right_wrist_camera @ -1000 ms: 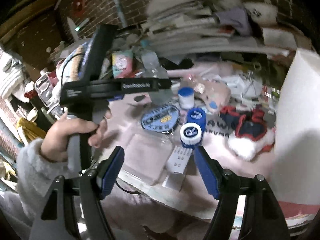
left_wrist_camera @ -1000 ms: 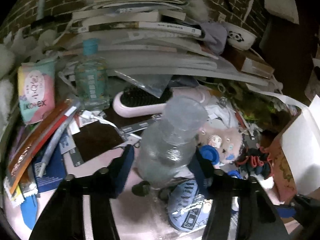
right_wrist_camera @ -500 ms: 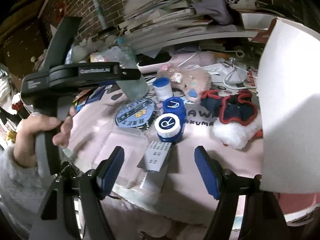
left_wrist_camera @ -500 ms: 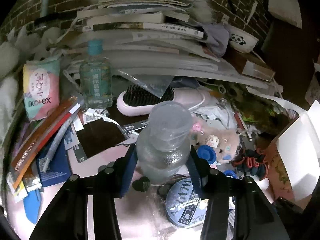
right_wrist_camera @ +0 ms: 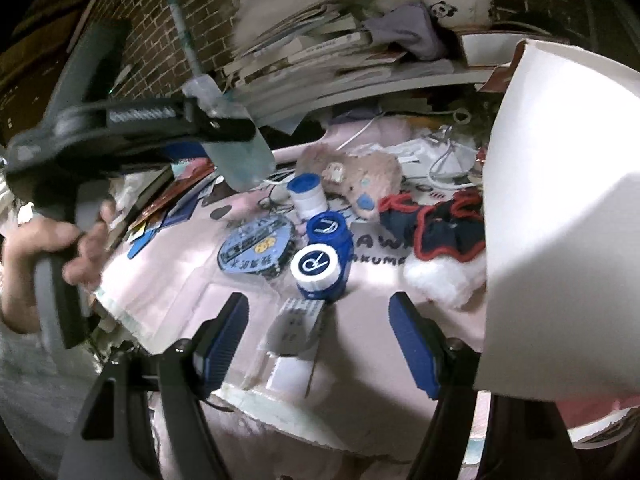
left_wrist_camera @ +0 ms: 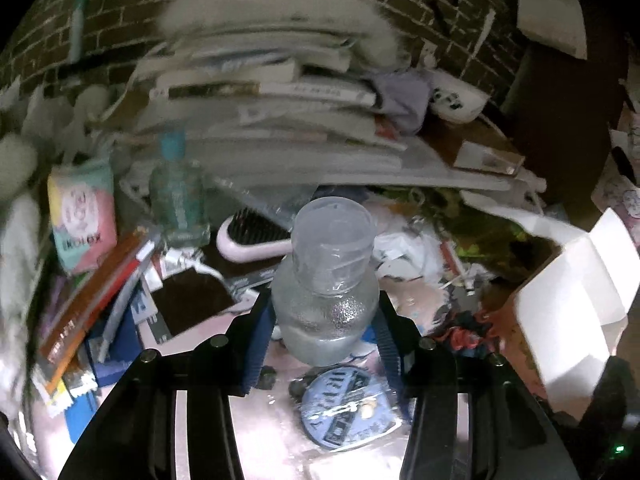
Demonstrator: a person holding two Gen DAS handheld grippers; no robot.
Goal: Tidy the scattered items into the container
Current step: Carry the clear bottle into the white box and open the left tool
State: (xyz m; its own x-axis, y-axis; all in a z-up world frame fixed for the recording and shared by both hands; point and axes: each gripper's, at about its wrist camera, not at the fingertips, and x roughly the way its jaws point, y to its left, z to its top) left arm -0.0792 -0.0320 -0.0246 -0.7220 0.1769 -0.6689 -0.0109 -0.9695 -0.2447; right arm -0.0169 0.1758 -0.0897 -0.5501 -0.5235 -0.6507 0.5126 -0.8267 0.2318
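Observation:
My left gripper (left_wrist_camera: 325,320) is shut on a clear plastic bottle (left_wrist_camera: 328,276) with a wide cap, held upright above the pink cloth. In the right wrist view the same bottle (right_wrist_camera: 244,160) hangs tilted in the air at the left, with a hand gripping the handle. The white box (right_wrist_camera: 560,200) stands open at the right; it also shows as the white box (left_wrist_camera: 572,304). My right gripper (right_wrist_camera: 320,340) is open and holds nothing, low over a small white packet (right_wrist_camera: 296,324). Just beyond it sits a blue lens case (right_wrist_camera: 322,258).
On the pink cloth (right_wrist_camera: 168,280) lie a round blue badge (right_wrist_camera: 256,246), a small white blue-capped jar (right_wrist_camera: 306,196), a plush toy (right_wrist_camera: 360,176) and a red-edged navy fabric piece (right_wrist_camera: 436,228). A teal bottle (left_wrist_camera: 176,200), a hairbrush (left_wrist_camera: 256,238) and stacked books (left_wrist_camera: 280,92) crowd the back.
The left gripper's fingers closed onto the clear bottle and raised it off the cloth. The right gripper shifted closer to the cloth's front edge and the white box.

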